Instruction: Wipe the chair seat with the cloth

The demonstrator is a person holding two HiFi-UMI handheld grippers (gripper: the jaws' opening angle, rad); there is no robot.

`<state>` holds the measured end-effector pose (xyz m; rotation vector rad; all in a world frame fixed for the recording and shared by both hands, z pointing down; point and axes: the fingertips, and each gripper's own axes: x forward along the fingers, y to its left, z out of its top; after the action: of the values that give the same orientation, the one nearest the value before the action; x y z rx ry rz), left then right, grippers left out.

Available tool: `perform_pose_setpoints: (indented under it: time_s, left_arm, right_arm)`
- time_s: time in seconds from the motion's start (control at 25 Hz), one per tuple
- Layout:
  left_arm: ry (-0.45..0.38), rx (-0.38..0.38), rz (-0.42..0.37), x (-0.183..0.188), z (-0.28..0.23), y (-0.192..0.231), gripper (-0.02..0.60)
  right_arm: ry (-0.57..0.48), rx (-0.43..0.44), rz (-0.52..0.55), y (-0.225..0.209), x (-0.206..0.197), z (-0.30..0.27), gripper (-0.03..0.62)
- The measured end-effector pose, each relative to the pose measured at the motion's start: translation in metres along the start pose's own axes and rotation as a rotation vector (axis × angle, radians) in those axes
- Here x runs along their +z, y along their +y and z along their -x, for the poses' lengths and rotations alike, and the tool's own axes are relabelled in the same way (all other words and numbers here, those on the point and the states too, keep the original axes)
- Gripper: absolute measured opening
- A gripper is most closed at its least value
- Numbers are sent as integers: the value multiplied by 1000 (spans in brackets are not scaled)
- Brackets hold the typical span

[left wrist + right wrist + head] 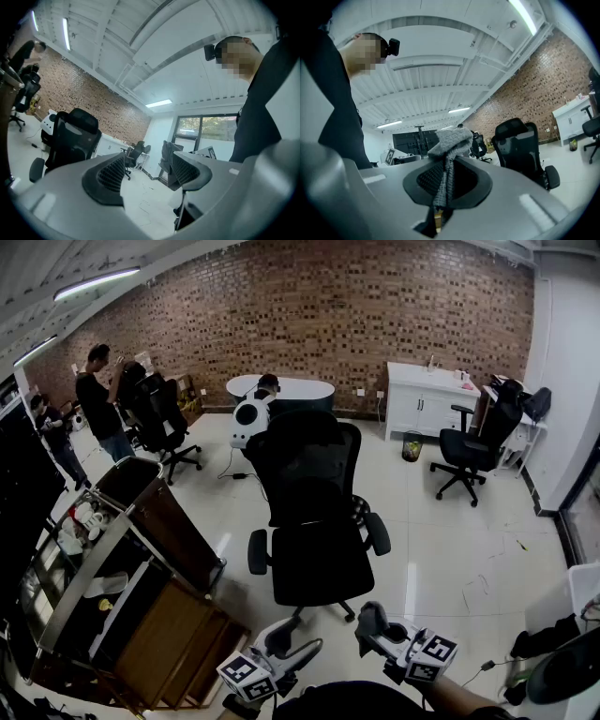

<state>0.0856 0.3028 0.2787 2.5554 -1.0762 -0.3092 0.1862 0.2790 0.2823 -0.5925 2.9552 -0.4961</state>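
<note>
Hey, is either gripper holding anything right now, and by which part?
The right gripper pinches a grey knitted cloth by a narrow gathered fold, its bunched end poking past the jaws. The left gripper is open and empty.

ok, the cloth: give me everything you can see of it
The cloth is grey with a coarse, knitted-looking texture, apparently soft fabric. It is clamped between the shut jaws of the right gripper. A bunched, folded wad sticks out past the jaw tips, and a narrow pinched strip runs back between the pads. It is held in the air and touches only the gripper. The chair seat lies ahead, clear of it. Its full size and shape cannot be told.
</note>
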Motion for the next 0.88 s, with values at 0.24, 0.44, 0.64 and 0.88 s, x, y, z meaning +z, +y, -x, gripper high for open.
perform_pose_setpoints:
  time_s: [0.24, 0.44, 0.64, 0.88]
  left_arm:
    - [-12, 8, -6, 0, -2, 5, 341]
    - [-13, 24, -10, -4, -8, 4, 341]
    - [-13, 36, -6, -12, -20, -1, 341]
    - [-1, 54, 7, -25, -27, 5, 341]
  right_arm:
    - [-2, 5, 8, -5, 1, 0, 29]
    - [-6, 14, 4, -9, 0, 7, 29]
    - [4, 15, -8, -19, -4, 19, 29]
    - [17, 2, -32, -39, -14, 23, 29]
